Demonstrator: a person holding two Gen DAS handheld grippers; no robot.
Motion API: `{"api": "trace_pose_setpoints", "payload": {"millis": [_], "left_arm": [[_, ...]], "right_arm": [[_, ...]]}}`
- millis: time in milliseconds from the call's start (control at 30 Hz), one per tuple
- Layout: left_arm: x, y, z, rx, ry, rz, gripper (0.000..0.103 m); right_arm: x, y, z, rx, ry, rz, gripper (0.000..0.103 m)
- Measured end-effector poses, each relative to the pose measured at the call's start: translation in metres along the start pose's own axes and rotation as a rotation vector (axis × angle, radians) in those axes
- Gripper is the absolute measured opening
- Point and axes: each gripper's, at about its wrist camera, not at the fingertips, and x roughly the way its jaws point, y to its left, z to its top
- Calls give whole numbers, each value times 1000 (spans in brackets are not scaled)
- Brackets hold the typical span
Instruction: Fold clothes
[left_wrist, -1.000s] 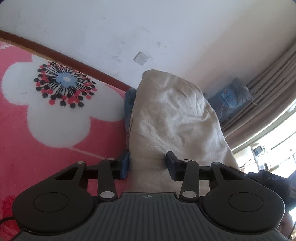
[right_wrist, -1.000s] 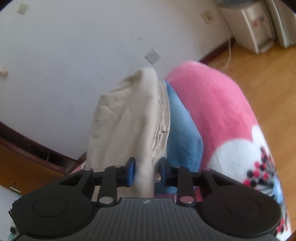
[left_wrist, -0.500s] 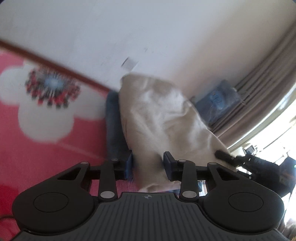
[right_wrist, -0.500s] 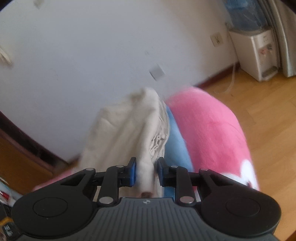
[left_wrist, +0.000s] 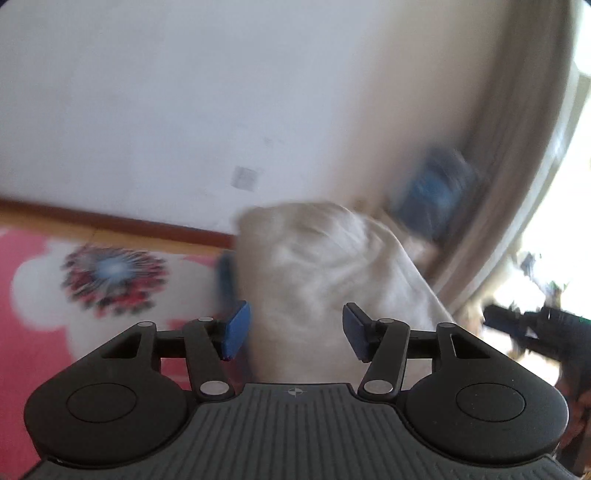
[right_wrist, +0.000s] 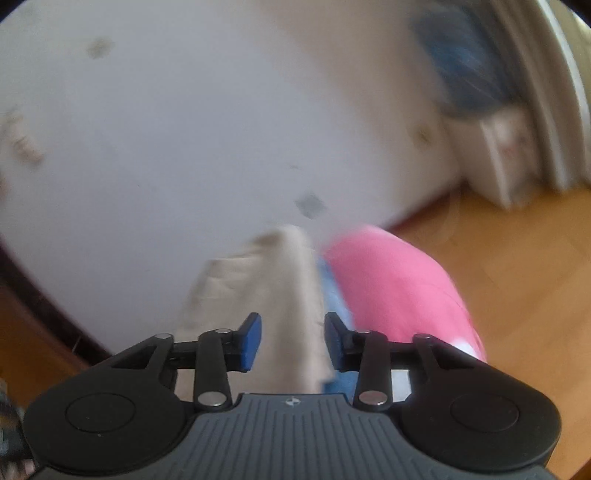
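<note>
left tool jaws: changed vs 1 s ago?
Yes. The left tool has opened: its jaws stand wider apart, off the beige garment. The wall plate has also dropped lower in view, so it tilted up.

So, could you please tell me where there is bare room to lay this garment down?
The pink flowered blanket lies bare left of the beige garment; wooden floor is free right of the blanket. Directly under the garment is crowded by a blue cloth.

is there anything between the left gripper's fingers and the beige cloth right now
Nothing visible. The beige cloth already lies between the open fingers of the left gripper, with no other item in the gap, though the picture is blurred.
</note>
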Motion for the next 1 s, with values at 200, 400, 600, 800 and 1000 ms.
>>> {"api": "trace_pose_setpoints", "payload": {"millis": [200, 400, 600, 800, 1000], "left_arm": [[10, -17, -8, 5, 81, 104, 60], [-65, -27, -22, 22, 95, 217, 70], [-150, -54, -44, -70, 148, 305, 99], [-211, -84, -54, -177, 143, 349, 103], [-214, -97, -45, -108, 113, 381, 103]], "right_arm": [[31, 19, -45, -247, 199, -59, 26], [-38, 26, -65, -214, 237, -96, 27], [-90, 71, -65, -156, 344, -49, 28], [-140, 128, -72, -238, 511, -16, 36], [-170, 164, -73, -353, 517, -87, 50]]}}
